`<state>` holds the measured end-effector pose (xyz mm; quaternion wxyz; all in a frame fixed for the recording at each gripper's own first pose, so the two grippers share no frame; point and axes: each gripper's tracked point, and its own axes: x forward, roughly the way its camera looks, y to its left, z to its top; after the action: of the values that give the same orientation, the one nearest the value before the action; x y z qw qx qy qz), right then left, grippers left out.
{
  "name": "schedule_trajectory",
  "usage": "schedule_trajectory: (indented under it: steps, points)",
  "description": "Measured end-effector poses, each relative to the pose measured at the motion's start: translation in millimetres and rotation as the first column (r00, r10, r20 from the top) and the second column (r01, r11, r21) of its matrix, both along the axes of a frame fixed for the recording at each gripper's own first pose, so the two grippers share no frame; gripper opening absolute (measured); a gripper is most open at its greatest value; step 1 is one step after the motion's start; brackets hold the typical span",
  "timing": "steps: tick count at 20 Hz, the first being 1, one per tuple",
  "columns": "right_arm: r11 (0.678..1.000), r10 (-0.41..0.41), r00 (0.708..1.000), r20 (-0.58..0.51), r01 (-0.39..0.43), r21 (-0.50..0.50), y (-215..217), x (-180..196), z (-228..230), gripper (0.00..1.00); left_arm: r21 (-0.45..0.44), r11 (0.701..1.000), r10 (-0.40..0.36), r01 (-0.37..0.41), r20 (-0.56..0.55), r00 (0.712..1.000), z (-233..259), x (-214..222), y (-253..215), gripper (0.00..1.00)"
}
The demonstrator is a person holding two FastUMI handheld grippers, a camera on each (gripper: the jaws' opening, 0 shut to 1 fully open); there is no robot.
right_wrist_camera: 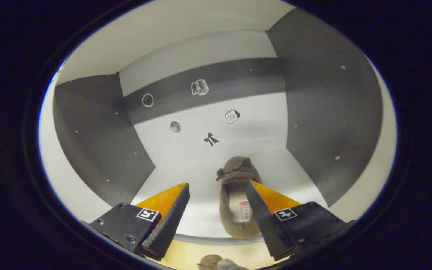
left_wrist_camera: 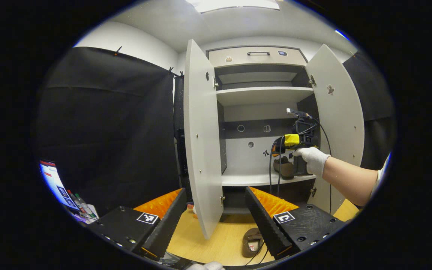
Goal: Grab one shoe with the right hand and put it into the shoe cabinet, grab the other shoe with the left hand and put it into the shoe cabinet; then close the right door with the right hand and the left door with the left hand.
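A brown fuzzy slipper [right_wrist_camera: 234, 198] lies on the white lower shelf [right_wrist_camera: 178, 165] of the shoe cabinet, toe toward the back wall. My right gripper [right_wrist_camera: 216, 187] stands open around its heel end, and the slipper sits close to the right finger [right_wrist_camera: 261, 213]. From the left gripper view, a gloved hand holds that right gripper [left_wrist_camera: 289, 146] inside the cabinet, just above the slipper [left_wrist_camera: 285, 167]. The other slipper [left_wrist_camera: 252, 242] lies on the wooden floor in front of the cabinet, also seen as slipper [right_wrist_camera: 208, 260]. My left gripper [left_wrist_camera: 214, 193] is open and holds nothing. Left door [left_wrist_camera: 201, 142] and right door [left_wrist_camera: 338, 120] stand open.
An upper shelf [left_wrist_camera: 264, 95] and a drawer [left_wrist_camera: 257, 56] sit above. A screen [left_wrist_camera: 53, 182] and some bottles [left_wrist_camera: 81, 204] stand low at the left. Cables [left_wrist_camera: 270, 176] hang from the right gripper down over the shelf edge. Wooden floor [left_wrist_camera: 219, 240] lies before the cabinet.
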<state>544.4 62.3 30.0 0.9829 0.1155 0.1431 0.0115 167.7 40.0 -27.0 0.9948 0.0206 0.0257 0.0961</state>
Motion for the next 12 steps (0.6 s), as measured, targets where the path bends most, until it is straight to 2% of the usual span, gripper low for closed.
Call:
schedule_trajectory:
  steps: [4, 7, 12]
  points:
    - [0.999, 0.003, 0.992, 0.123, 0.002, -0.046, 3.5, -71.1, 29.7, 0.96, 0.001, 0.998, -0.062, 0.062, 0.001, 0.998, -1.5, -1.9, 12.7, 0.96]
    - [0.995, -0.014, 0.979, 0.204, 0.034, -0.095, -4.4, -134.1, 47.5, 0.97, -0.001, 0.994, -0.114, 0.114, 0.009, 0.993, -1.2, -0.1, 16.9, 0.95]
    - [0.991, -0.056, 0.96, 0.275, 0.087, -0.104, -19.4, -241.0, 40.0, 0.98, -0.014, 0.977, -0.213, 0.213, 0.01, 0.977, -13.4, -6.4, 14.8, 0.95]
